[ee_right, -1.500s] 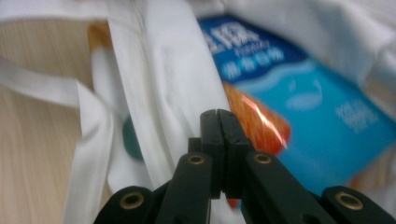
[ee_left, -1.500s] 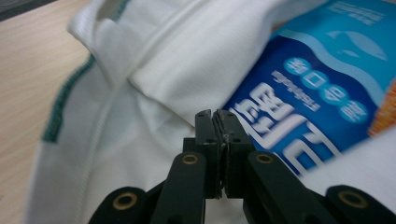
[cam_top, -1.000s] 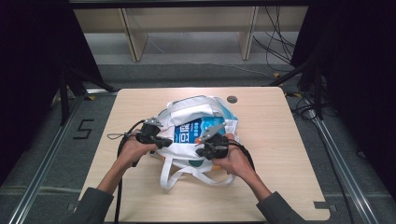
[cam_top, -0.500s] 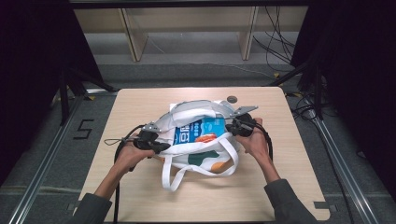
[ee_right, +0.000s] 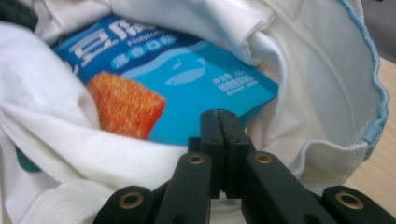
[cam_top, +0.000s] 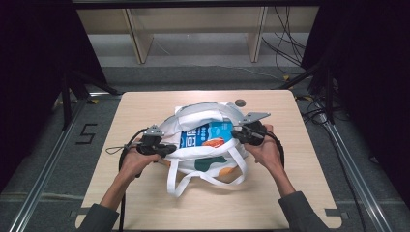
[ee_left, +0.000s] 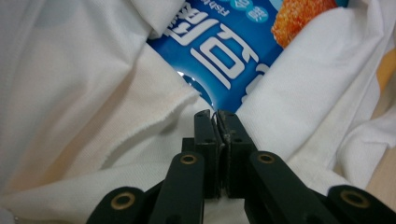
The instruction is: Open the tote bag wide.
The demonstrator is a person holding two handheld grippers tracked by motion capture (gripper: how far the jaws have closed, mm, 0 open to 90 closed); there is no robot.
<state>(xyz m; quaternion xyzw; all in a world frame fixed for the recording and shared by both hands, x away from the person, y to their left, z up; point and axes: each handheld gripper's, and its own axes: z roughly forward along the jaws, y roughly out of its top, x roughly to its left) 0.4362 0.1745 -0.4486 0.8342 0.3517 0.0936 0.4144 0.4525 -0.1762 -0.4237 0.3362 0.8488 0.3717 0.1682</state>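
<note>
now blue packet (cam_top: 205, 135) lying flat inside white bag (cam_top: 203, 159), long axis left-right

Light wooden table (cam_top: 145, 108), grey floor (cam_top: 193, 53), pale shelving (cam_top: 140, 29), dark curtains (cam_top: 29, 58)

The right gripper (ee_right: 223, 122) has its jaws pressed together over the white bag's (ee_right: 308, 93) rim, before a blue packet (ee_right: 196, 88).

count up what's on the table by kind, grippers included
cloth bag: 1
blue food packet inside the bag: 1
small round dark thing near the table's far edge: 1
grippers: 2, the left gripper and the right gripper, each at the bag's rim
total: 5
</note>
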